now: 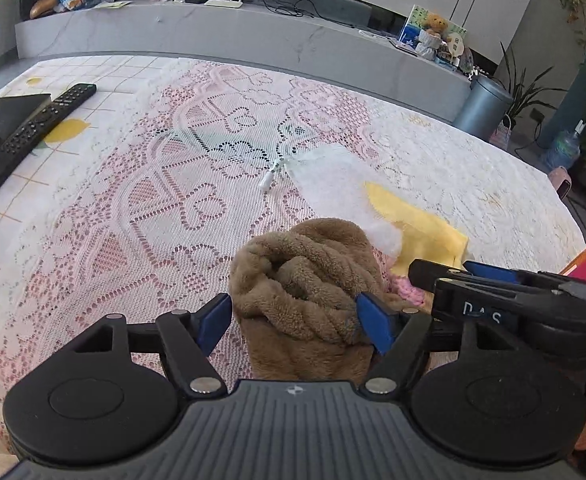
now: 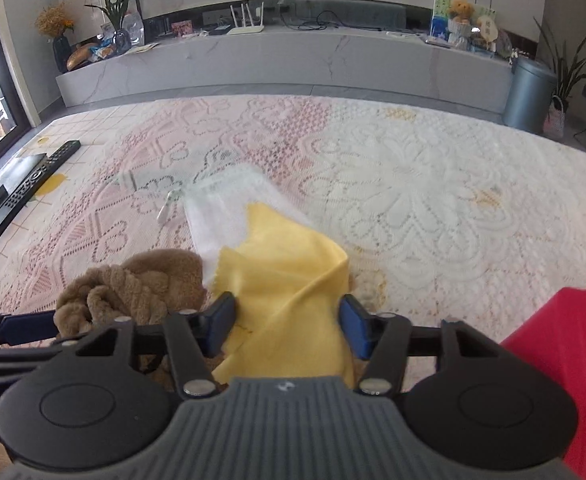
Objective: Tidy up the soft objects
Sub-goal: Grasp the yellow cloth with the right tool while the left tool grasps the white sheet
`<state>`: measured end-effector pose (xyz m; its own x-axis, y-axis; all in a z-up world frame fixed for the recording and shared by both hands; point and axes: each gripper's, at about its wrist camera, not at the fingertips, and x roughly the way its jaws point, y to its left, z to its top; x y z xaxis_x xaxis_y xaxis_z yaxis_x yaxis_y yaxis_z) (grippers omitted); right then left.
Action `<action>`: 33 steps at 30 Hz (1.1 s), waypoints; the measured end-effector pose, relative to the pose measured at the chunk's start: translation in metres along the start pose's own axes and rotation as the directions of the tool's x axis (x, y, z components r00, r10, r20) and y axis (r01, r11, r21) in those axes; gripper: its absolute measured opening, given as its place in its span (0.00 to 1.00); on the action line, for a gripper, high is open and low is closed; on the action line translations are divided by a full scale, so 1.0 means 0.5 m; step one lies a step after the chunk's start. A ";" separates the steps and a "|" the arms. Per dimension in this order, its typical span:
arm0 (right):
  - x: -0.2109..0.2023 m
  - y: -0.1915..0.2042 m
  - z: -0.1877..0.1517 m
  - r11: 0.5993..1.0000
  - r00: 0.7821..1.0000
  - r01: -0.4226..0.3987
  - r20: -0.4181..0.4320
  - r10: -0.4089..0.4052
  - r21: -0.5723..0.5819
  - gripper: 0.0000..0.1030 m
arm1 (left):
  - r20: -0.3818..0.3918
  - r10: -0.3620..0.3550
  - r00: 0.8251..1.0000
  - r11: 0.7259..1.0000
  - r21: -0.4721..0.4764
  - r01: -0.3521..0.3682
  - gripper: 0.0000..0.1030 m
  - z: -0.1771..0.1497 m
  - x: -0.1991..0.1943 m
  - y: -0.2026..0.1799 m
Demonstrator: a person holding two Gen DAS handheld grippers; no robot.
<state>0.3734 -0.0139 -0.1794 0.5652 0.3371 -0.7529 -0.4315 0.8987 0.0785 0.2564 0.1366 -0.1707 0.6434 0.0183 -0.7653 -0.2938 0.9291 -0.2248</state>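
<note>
A bunched brown fleece cloth (image 1: 305,280) lies on the lace-covered table, between the open blue-padded fingers of my left gripper (image 1: 297,318); it also shows in the right wrist view (image 2: 133,288). A yellow cloth (image 2: 285,276) lies partly over a white mesh cloth (image 2: 229,208), and my right gripper (image 2: 289,322) is open with its fingers on either side of the yellow cloth. The yellow cloth (image 1: 417,224) and white cloth (image 1: 333,176) lie just right of the brown one. The right gripper (image 1: 493,292) shows at the right in the left wrist view.
Two black remotes (image 1: 33,128) and a dark box (image 1: 9,110) lie at the table's left. A white cable plug (image 1: 269,176) lies mid-table. A red bin (image 2: 565,360) stands at the near right. A TV console (image 2: 293,60) is beyond the table.
</note>
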 end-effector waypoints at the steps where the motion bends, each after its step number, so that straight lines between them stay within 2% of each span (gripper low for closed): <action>1: -0.006 0.004 -0.002 1.000 1.000 -0.011 0.008 0.011 -0.007 0.35 | -0.001 -0.003 1.000 1.000 0.000 0.003 0.81 0.000 0.000 0.001; 3: -0.019 0.011 -0.003 0.999 0.999 -0.036 0.007 0.036 -0.015 0.22 | 0.004 -0.007 1.000 1.000 0.002 0.007 0.77 0.000 -0.004 0.000; 4: -0.026 0.015 -0.004 0.999 1.000 -0.026 0.016 0.026 -0.027 0.08 | 0.007 -0.009 1.000 1.000 0.004 0.009 0.74 0.000 -0.005 -0.001; 5: -0.032 0.018 -0.006 0.999 1.000 -0.021 0.022 0.022 -0.043 0.01 | 0.009 -0.007 1.000 1.000 0.007 0.007 0.73 0.000 -0.007 -0.002; 8: -0.055 0.015 -0.013 0.999 0.999 -0.032 0.039 0.034 -0.040 0.01 | 0.038 0.016 0.999 0.999 0.031 -0.017 0.73 -0.003 -0.019 -0.010; 11: -0.083 0.012 -0.014 0.999 0.996 -0.002 0.087 0.006 -0.044 0.01 | 0.106 0.047 0.993 0.995 0.077 -0.055 0.73 -0.001 -0.044 -0.022; 13: -0.096 0.006 -0.006 0.999 0.995 0.004 0.103 0.000 -0.039 0.01 | 0.146 0.063 0.987 0.988 0.133 -0.083 0.73 0.004 -0.059 -0.037; 15: -0.100 -0.001 0.005 0.999 0.995 0.008 0.104 -0.005 -0.032 0.01 | 0.159 0.045 0.986 0.974 0.214 -0.079 0.72 0.011 -0.065 -0.054; 16: -0.101 -0.007 0.009 1.000 0.994 0.011 0.107 -0.008 -0.025 0.01 | 0.159 0.032 0.987 0.961 0.266 -0.074 0.66 0.014 -0.064 -0.065; 17: -0.102 -0.011 0.013 1.000 0.994 0.008 0.109 -0.006 -0.020 0.01 | 0.158 0.025 0.987 0.944 0.322 -0.075 0.62 0.017 -0.060 -0.078; 19: -0.098 -0.018 0.014 1.000 0.995 0.002 0.104 -0.001 -0.009 0.01 | 0.145 0.010 0.989 0.892 0.447 -0.074 0.62 0.024 -0.043 -0.107; 22: -0.085 -0.024 0.008 1.000 0.996 0.002 0.089 -0.003 0.014 0.01 | 0.096 -0.030 0.995 0.789 0.613 -0.035 0.61 0.026 -0.002 -0.144; 25: -0.074 -0.035 0.007 0.999 0.997 -0.006 0.078 0.002 0.045 0.01 | 0.088 -0.013 0.996 0.682 0.729 -0.055 0.56 0.011 0.038 -0.172; 27: -0.067 -0.040 0.008 0.998 0.997 -0.012 0.071 0.008 0.057 0.01 | 0.085 0.003 0.996 0.624 0.778 -0.069 0.56 0.000 0.060 -0.182; 31: -0.055 -0.046 0.008 0.996 0.998 -0.031 0.055 0.026 0.084 0.01 | 0.080 0.021 0.997 0.546 0.834 -0.078 0.56 -0.012 0.095 -0.194; 33: -0.051 -0.046 0.008 0.996 0.998 -0.021 0.054 0.016 0.083 0.02 | 0.089 -0.005 0.996 0.531 0.844 -0.073 0.56 -0.010 0.101 -0.195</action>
<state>0.3718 -0.0420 -0.1594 0.5951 0.3664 -0.7153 -0.3835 0.9116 0.1479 0.3141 0.0454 -0.1904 0.7054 0.0461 -0.7073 0.3941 0.8040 0.4453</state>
